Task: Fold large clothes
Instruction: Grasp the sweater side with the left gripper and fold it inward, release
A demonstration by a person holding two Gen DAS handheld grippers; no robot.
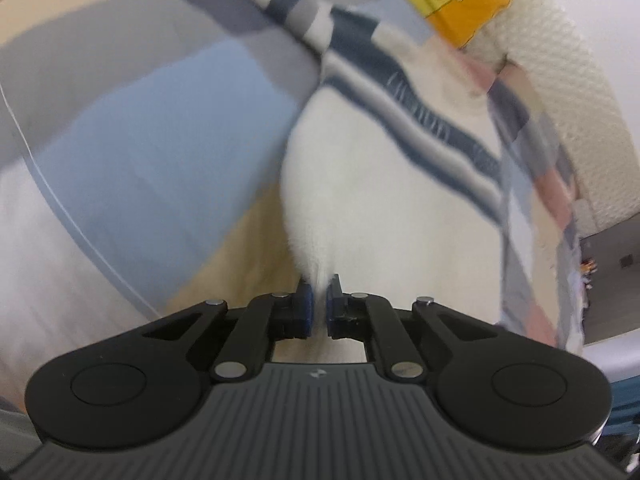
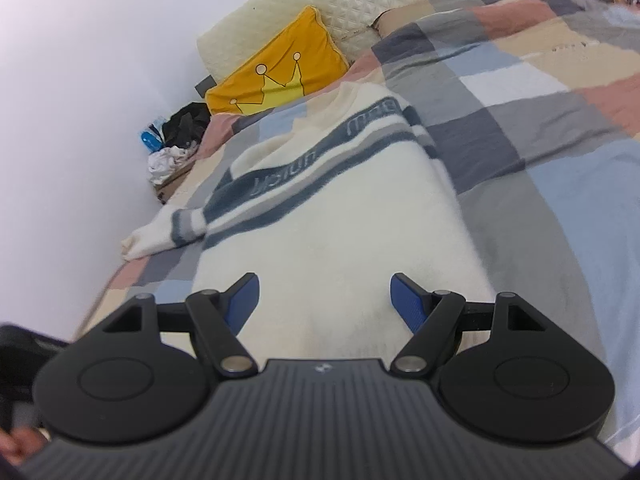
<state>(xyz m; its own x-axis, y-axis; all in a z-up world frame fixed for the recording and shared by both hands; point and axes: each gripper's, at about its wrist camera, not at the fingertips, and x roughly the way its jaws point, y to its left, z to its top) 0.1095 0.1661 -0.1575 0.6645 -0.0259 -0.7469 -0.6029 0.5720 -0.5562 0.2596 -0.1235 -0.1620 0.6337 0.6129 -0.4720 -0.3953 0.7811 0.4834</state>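
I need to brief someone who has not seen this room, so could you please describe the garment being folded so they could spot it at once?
Find the bed with the checked quilt and the yellow crown cushion at its head. Spread across the quilt lies a fluffy cream sweater. Its dark blue and grey chest stripes, with lettering in them, set it apart from the patchwork bedding.

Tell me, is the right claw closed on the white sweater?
No, the right claw stands wide open above the white sweater, its blue pads pressing nothing.

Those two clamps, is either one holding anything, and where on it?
The left gripper is shut on the white sweater, pinching its near edge. The right gripper is open above the sweater, holding nothing.
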